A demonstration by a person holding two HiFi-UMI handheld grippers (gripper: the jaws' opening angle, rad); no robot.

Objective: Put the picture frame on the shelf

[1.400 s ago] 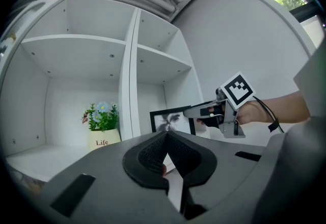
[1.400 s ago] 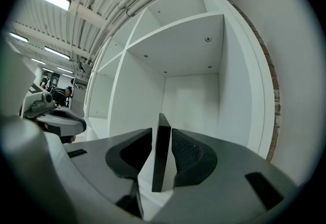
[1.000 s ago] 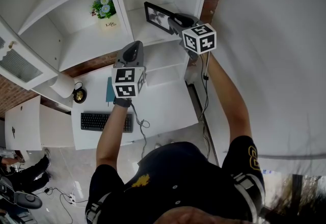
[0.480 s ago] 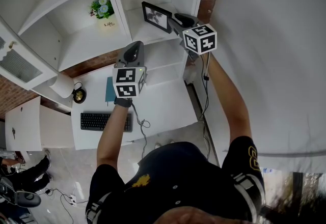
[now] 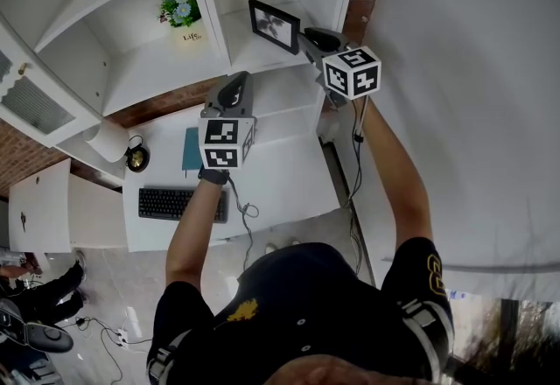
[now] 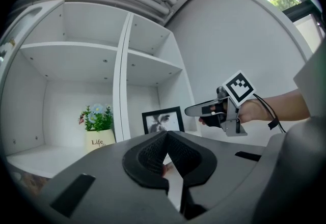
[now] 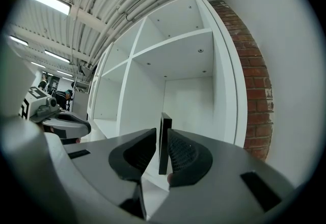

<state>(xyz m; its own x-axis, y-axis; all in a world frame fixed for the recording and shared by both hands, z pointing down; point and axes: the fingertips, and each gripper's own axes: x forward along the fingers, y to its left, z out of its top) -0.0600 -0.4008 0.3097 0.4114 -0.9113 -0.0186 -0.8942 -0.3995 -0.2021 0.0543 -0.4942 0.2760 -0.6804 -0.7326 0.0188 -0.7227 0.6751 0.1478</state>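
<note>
Black rectangular picture frame (image 7: 164, 141) with a grey print, seen edge-on in the right gripper view, standing between the jaws of the right gripper (image 7: 162, 130). Those jaws have just been closing and sit narrow on the frame's two faces, gripping it at its right end. We note the person's right hand (image 6: 244, 113) behind the marker cube, arm stretched forward.

Left gripper (image 6: 165, 134) — held level beside the right one and apart from the frame. Its tips are together with nothing between them.

Past the grippers: tall white shelf unit (image 5: 208, 3), split by an upright divider. The picture frame stands in the right-hand compartment at the lower board, print facing out, near the divider. The right gripper reaches in from the open side. Whether the frame's lower edge bears fully on the board we cannot tell.

Left-hand compartment — a white pot of blue and white flowers (image 6: 98, 129), lettered "Life", with the divider between it and the frame.

Red brick wall strip (image 7: 257, 101) runs along the unit's right side. Farther down in the head view we see a white desk (image 5: 289, 186) with a black keyboard (image 5: 182, 204) on it.
</note>
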